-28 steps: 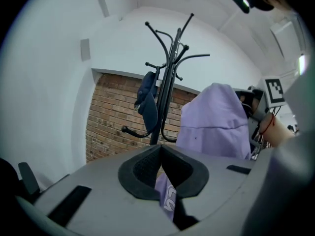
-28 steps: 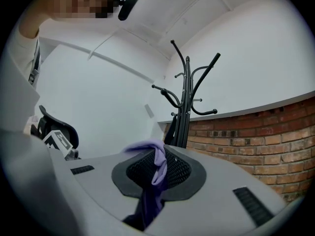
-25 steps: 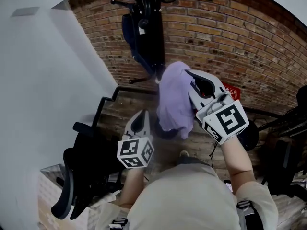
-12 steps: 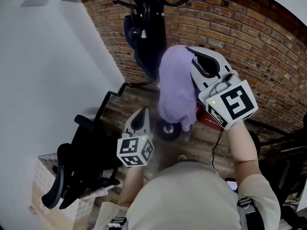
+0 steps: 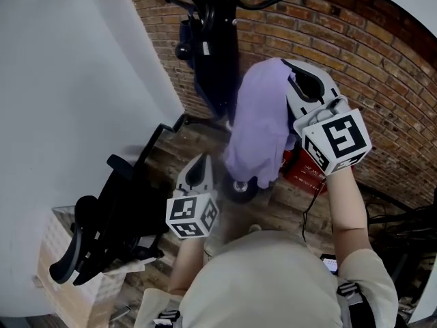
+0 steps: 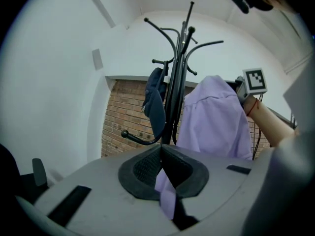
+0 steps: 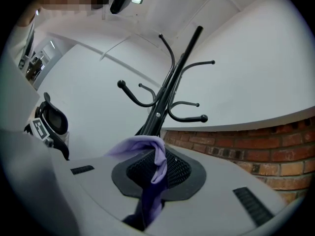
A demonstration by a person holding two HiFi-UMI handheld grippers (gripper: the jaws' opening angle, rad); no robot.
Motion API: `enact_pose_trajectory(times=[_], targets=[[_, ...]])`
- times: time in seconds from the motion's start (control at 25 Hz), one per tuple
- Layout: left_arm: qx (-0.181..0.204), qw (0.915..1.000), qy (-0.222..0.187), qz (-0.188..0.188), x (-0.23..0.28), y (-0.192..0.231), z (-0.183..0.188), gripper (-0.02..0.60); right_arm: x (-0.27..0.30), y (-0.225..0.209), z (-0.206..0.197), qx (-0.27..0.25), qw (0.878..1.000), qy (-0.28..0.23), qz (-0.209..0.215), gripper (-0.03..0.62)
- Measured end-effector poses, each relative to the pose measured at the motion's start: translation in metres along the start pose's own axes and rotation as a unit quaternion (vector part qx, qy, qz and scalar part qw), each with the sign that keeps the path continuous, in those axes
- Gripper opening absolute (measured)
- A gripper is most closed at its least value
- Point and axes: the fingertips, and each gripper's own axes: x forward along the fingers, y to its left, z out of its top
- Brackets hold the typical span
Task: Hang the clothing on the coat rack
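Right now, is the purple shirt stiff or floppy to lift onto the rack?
Probably floppy: the purple shirt hangs in loose folds from the right hand-held gripper. Likely light: a small pinch carries it. It may slip off a smooth hook.

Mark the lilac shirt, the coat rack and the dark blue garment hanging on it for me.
lilac shirt (image 5: 263, 115): head view, middle of the draped fabric.
coat rack (image 7: 184, 58): right gripper view, upper part of the pole.
dark blue garment (image 6: 155, 107): left gripper view, its hanging body.

A red brick wall (image 5: 369, 53) stands far right, a white wall (image 5: 68, 80) left; a black office chair (image 5: 113, 214) sits near left.
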Motion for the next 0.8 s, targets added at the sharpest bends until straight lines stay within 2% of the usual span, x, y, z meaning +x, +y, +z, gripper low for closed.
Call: enact_pose_trajectory(times=[0.44,0.8], targets=[[-0.001,0.9994,0.005,0.033,0.006,-0.005,-0.011,0.003,-0.005,-0.055,-0.088,0.038,0.997,0.058,-0.035,0.023],[-0.002,0.9988,0.009,0.049,0.005,-0.011,-0.020,0.003,0.010,-0.065,-0.164,0.060,0.990,0.122,-0.023,0.023]])
